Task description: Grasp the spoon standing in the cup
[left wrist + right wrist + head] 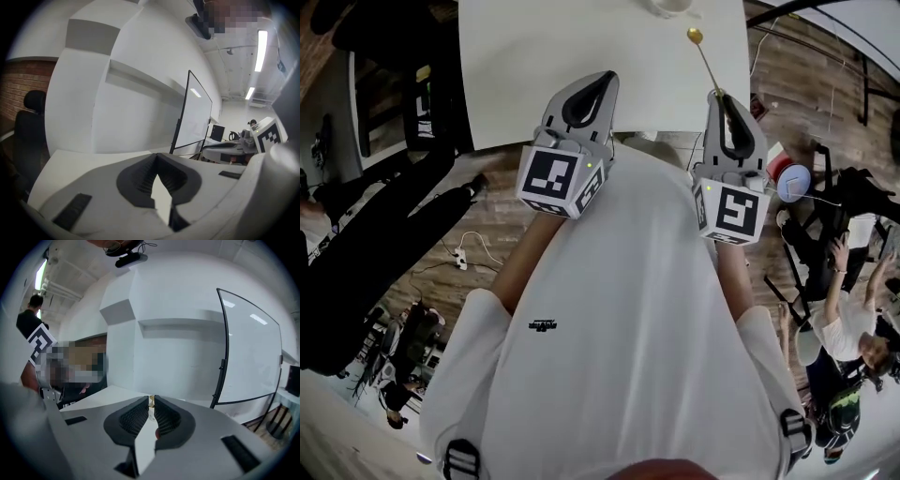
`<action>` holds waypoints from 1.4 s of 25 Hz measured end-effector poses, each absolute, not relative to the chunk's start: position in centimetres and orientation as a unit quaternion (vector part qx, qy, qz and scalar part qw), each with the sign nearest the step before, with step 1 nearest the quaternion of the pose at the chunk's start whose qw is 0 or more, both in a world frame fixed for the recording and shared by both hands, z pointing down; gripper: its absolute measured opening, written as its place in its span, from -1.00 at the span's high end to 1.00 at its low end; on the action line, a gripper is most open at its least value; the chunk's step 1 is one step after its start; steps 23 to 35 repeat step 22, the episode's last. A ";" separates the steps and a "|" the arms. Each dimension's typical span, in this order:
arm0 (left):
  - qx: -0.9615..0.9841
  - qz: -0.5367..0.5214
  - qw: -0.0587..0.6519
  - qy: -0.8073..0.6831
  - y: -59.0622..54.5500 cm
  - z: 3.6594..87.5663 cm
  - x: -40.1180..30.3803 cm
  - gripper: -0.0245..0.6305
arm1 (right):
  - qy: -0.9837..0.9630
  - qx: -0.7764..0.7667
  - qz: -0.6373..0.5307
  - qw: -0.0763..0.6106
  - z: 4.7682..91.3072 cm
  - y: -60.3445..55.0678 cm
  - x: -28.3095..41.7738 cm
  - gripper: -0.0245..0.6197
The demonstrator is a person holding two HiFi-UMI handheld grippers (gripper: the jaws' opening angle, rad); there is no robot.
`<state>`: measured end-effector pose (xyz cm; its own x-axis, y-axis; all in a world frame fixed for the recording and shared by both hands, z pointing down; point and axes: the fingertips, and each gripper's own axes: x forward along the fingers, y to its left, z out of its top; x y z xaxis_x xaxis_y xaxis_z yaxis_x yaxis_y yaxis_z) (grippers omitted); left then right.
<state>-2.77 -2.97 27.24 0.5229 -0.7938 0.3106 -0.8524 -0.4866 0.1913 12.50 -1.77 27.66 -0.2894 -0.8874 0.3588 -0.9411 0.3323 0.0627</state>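
The white table point(516, 56) fills the far side of the head view. At its near edge the left gripper point(606, 79) has its jaws pressed together with nothing between them. Further right along that edge, the right gripper point(719, 97) has its jaws clamped on the handle end of the gold spoon point(704, 58). The spoon slants out over the table beyond the fingertips, its bowl near but clear of the cup point(670, 6), which stands further in on the table.

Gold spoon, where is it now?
In the head view, the thin gold spoon is clamped in the right gripper, on the right side over the white table, its bowl just below the white cup at the top edge.
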 end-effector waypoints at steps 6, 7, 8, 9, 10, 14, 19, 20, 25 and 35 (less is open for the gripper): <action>0.861 0.090 0.154 -0.477 -2.4 26.8 -1.6 0.94 | -0.801 0.572 0.078 0.158 27.3 -1.1 13.4 0.80; 0.861 0.090 0.153 -0.476 -2.4 26.8 -1.4 0.94 | -0.802 0.571 0.078 0.155 27.2 -1.2 13.6 0.80; 0.862 0.091 0.153 -0.475 -2.4 26.8 -1.1 0.94 | -0.803 0.571 0.078 0.152 27.1 -1.2 13.7 0.80; 0.862 0.091 0.152 -0.475 -2.4 26.7 -1.0 0.94 | -0.804 0.570 0.079 0.149 27.0 -1.3 13.8 0.80; 0.863 0.091 0.152 -0.474 -2.4 26.7 -0.8 0.94 | -0.806 0.568 0.080 0.146 27.0 -1.3 13.9 0.80; 0.864 0.092 0.149 -0.472 -2.2 26.4 -0.3 0.94 | -0.814 0.557 0.070 0.146 26.4 -1.1 14.1 0.80; 0.866 0.093 0.144 -0.470 -1.9 26.3 0.2 0.94 | -0.813 0.560 0.062 0.146 26.0 -1.1 14.6 0.80; 0.866 0.092 0.143 -0.470 -1.9 26.2 0.2 0.94 | -0.812 0.562 0.061 0.147 26.0 -1.2 14.7 0.80; 0.866 0.091 0.141 -0.470 -1.8 26.0 0.4 0.94 | -0.809 0.567 0.059 0.146 25.8 -1.3 15.0 0.80; 0.866 0.091 0.141 -0.470 -1.8 26.0 0.4 0.94 | -0.809 0.567 0.059 0.146 25.8 -1.3 15.0 0.80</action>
